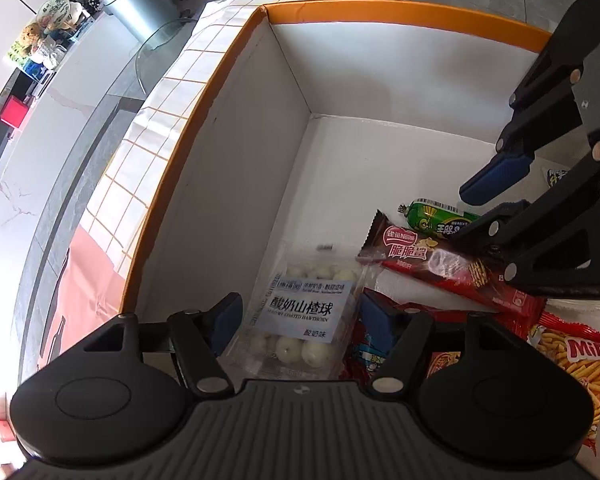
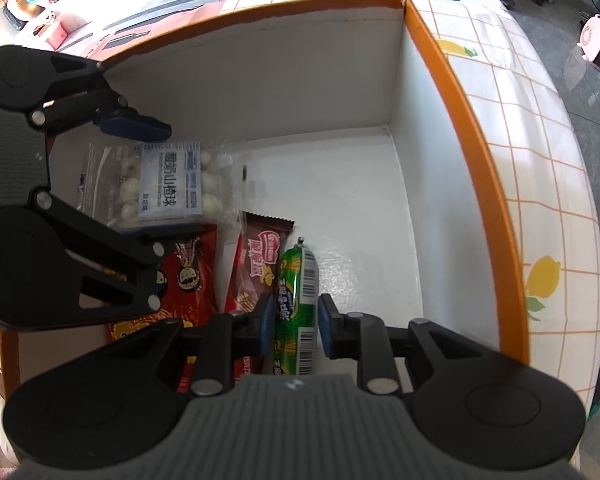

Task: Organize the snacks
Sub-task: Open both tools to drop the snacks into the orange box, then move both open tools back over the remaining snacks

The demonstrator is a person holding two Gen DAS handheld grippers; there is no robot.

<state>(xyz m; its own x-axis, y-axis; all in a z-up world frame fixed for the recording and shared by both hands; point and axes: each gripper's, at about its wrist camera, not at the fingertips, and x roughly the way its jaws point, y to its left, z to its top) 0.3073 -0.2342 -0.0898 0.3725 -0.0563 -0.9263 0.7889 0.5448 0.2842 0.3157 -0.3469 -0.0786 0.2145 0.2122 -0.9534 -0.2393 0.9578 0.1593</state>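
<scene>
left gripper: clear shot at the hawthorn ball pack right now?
Probably yes. The left gripper is open with the hawthorn ball pack already between its fingers, nothing lying on top. The red wafer bar sits beside the pack, and the right gripper, shut on the green sausage, is off to the side.

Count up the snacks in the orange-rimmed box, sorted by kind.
hawthorn ball pack: 1
wafer bar: 1
green sausage: 1
red bags: 2, the cartoon bag and the Mimi bag
Total: 5 in plain view, plus a mostly hidden pack of a kind I cannot tell.
</scene>
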